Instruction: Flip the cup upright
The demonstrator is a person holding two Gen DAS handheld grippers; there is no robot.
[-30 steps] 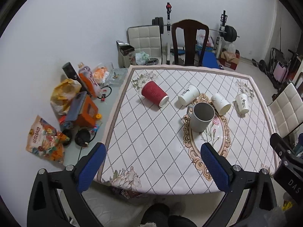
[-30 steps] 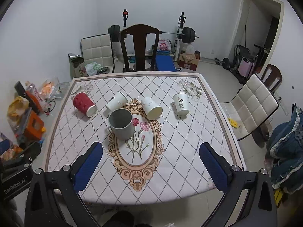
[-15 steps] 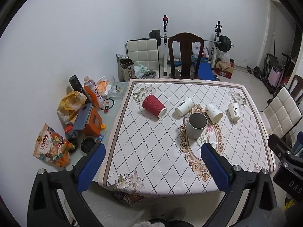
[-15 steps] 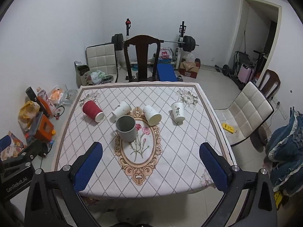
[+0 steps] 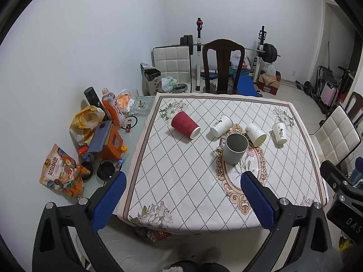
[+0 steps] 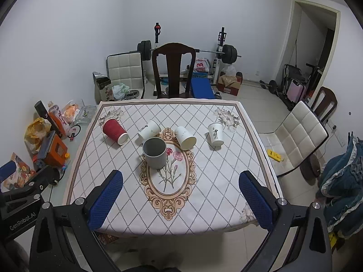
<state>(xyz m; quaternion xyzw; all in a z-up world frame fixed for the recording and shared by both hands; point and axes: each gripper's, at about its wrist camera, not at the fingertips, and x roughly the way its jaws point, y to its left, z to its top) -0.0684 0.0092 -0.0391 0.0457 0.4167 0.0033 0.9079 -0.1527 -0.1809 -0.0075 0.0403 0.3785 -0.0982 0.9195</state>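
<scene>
A grey mug (image 5: 234, 149) (image 6: 155, 153) stands upright near the middle of the table (image 5: 181, 181) (image 6: 215, 176). A red ribbed paper cup (image 5: 185, 127) (image 6: 114, 131) lies on its side at the far left. Three white paper cups lie on their sides behind the mug: one (image 5: 221, 126) (image 6: 148, 131), a second (image 5: 256, 134) (image 6: 185, 137), and a third (image 5: 279, 132) (image 6: 216, 134) at the right. My left gripper (image 5: 185, 201) and right gripper (image 6: 181, 201) are open and empty, held high above the table's near edge, far from the cups.
A dark wooden chair (image 6: 173, 68) stands at the table's far side, a white padded chair (image 6: 297, 138) at its right. Snack bags, bottles and an orange box (image 5: 111, 146) crowd a low surface left of the table. Weights and a barbell rack stand by the back wall.
Both grippers have pulled back and up from the table; the cups and mug look smaller and farther. Nothing on the table has moved.
</scene>
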